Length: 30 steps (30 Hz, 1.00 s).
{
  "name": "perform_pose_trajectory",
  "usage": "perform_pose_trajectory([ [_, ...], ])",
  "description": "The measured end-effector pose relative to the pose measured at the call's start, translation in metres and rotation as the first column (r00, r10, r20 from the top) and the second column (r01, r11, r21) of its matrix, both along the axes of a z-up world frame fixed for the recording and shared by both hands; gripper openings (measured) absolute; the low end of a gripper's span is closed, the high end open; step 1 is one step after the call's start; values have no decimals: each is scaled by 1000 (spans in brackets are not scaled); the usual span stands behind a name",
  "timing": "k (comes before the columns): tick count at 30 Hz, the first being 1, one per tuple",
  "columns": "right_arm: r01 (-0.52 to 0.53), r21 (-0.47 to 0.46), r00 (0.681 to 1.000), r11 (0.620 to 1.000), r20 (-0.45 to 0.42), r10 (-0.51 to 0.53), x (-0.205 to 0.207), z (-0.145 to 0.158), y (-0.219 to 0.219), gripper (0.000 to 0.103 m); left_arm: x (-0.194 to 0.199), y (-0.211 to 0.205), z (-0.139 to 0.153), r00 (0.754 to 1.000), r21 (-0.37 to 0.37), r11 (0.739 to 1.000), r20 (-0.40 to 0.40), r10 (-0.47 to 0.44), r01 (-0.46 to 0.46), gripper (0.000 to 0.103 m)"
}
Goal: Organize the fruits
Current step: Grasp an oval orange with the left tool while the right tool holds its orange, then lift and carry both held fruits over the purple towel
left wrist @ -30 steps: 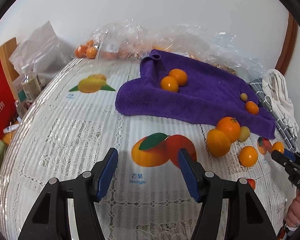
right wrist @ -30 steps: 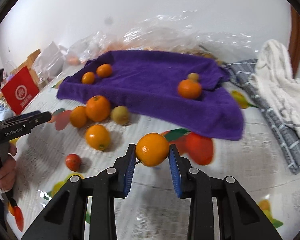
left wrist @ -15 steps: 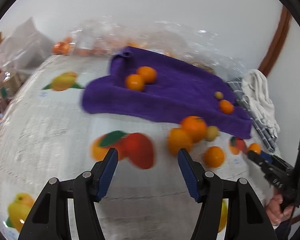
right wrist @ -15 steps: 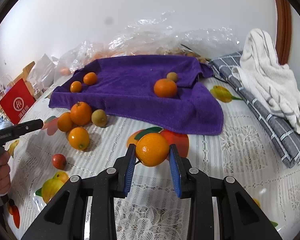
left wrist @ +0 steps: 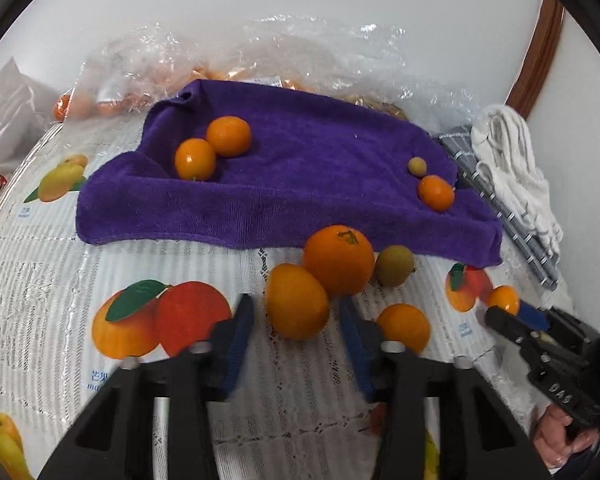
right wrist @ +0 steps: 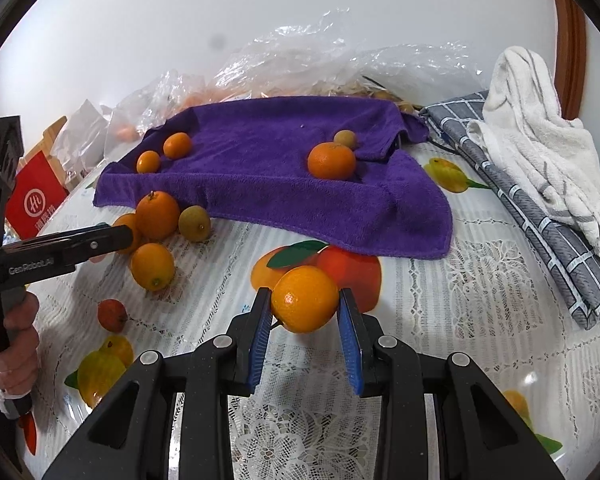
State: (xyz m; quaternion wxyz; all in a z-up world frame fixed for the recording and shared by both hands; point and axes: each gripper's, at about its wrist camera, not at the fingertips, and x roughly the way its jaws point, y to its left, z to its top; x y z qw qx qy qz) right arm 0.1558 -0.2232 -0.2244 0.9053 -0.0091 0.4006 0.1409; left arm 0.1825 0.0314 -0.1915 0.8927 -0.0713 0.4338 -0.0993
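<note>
Two risks I see: my left gripper (left wrist: 296, 320), closing around the near orange (left wrist: 297, 301), could nudge the big orange (left wrist: 339, 260) at one o'clock, while my right gripper (right wrist: 305, 316) clamps a mandarin (right wrist: 305, 298) above the tablecloth (right wrist: 460, 320).

"GenRobot.AI" on left gripper (right wrist: 118, 236), "DAS" on right gripper (left wrist: 500, 312)

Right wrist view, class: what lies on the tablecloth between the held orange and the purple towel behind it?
Only a printed mango picture; no real fruit lies between the held orange and the purple towel. The right wrist view shows this.
</note>
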Motion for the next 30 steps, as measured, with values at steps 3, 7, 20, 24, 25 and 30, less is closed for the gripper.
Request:
perform_pose_trajectory([
  [3,5,9,1000,1000,3,-5,0,0,-2,33,-4,6,2,1000,-10,1000,-5,-5,5,31],
  [7,17,12,1000,1000,-1,-17,0,0,-4,33,-15,17,6,1000,52,999,0,15,-15,31],
  [20,13,-1,1000,1000,-4,-13,-1,-1,-3,33,-9,20,-2,998,113,991,1,69,-69,39],
  [24,9,-19,1000,1000,-2,-9,-2,-1,0,33,-8,12,-4,996,173,981,21,82,-85,39],
  [25,6,-21,1000,1000,1,-6,-3,-1,1,33,-8,12,-4,996,176,980,21,86,-88,38],
  [30,6,-18,1000,1000,0,-6,-2,-1,-1,33,-8,24,-3,995,112,988,21,102,-104,33],
])
